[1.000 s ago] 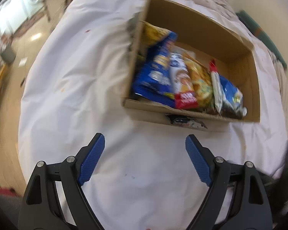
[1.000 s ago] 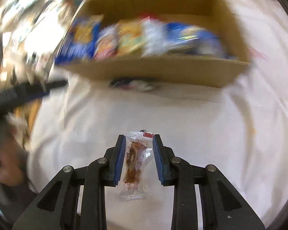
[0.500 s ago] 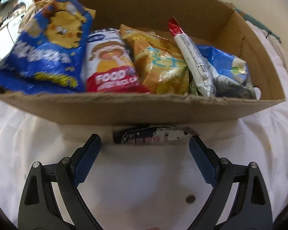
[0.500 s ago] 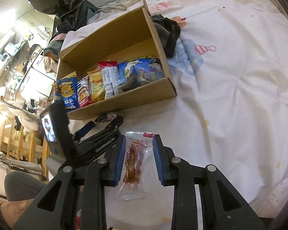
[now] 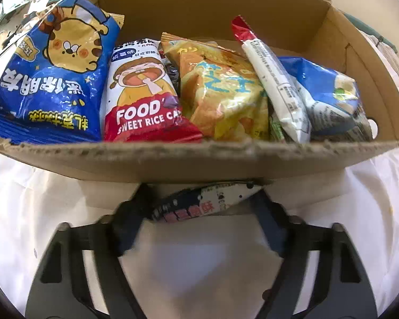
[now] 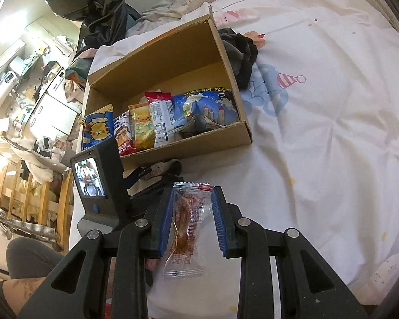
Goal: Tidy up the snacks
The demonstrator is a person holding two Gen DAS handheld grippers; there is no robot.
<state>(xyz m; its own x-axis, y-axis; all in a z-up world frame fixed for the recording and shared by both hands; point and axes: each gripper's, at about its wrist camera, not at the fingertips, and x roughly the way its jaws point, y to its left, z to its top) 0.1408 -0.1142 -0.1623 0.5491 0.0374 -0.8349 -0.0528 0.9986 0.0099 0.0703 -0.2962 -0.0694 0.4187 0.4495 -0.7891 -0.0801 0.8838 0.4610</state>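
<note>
A cardboard box (image 5: 199, 156) on the white sheet holds several snack bags standing in a row. In front of its near wall lies a dark snack packet (image 5: 204, 202). My left gripper (image 5: 199, 194) straddles it with its jaws closing, and both blurred pads touch the packet's ends. In the right wrist view the box (image 6: 173, 53) lies further off, with the left gripper (image 6: 154, 171) at the dark packet (image 6: 159, 167). Nearer the camera, my right gripper (image 6: 191, 188) is shut on a clear sachet (image 6: 188, 220) of reddish-brown snack, held above the sheet.
A dark cloth (image 6: 242, 53) lies against the box's right wall and a black bag (image 6: 101, 8) sits behind it. The bed's left edge drops to cluttered furniture, and a person's leg (image 6: 26, 260) is at the lower left. Printed sheet (image 6: 332, 133) spreads to the right.
My left gripper came down to the box's front wall and narrowed onto the dark packet, which now lies tilted. The right gripper drew back from the box with the sachet, then held still.
</note>
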